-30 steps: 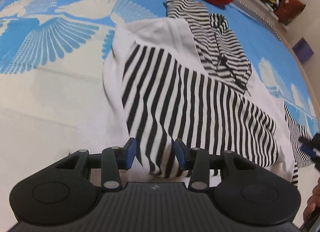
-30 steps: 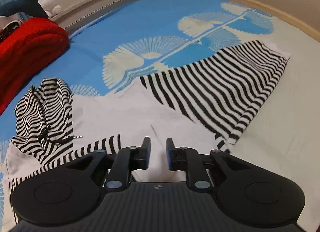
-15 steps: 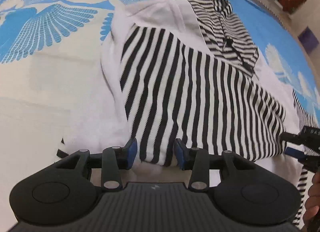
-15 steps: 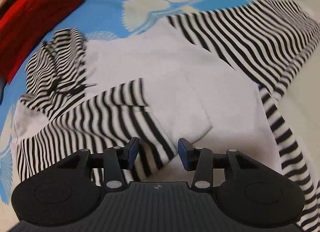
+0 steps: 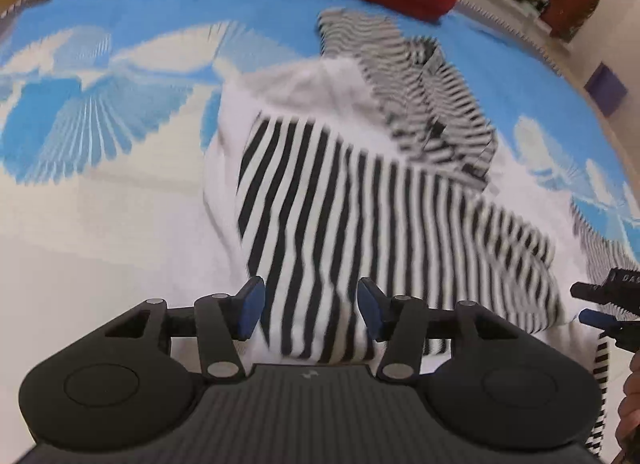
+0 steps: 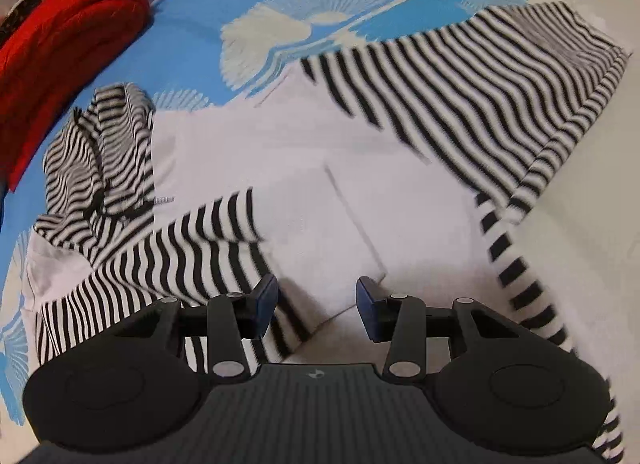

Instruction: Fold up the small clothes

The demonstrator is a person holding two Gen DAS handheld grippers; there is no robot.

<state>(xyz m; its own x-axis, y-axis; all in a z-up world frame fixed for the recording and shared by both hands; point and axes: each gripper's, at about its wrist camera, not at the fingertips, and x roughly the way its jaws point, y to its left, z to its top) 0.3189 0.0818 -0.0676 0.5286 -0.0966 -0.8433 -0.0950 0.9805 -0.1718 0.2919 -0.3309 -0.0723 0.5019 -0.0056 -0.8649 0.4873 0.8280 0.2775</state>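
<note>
Item: white cotton hoodie with black-and-white striped sleeves and hood [image 6: 304, 184], spread flat on my blue-and-cream patterned bed cover [image 6: 192, 28], one sleeve folded across; my left fingers [image 5: 310, 314], just widened, and right fingers [image 6: 316, 304] parted, gripping nothing.

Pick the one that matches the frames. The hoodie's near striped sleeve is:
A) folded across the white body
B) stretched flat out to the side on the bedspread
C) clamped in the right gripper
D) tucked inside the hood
A: the striped sleeve lies across the hoodie's white body; the right gripper stands open with nothing pinched.
</note>
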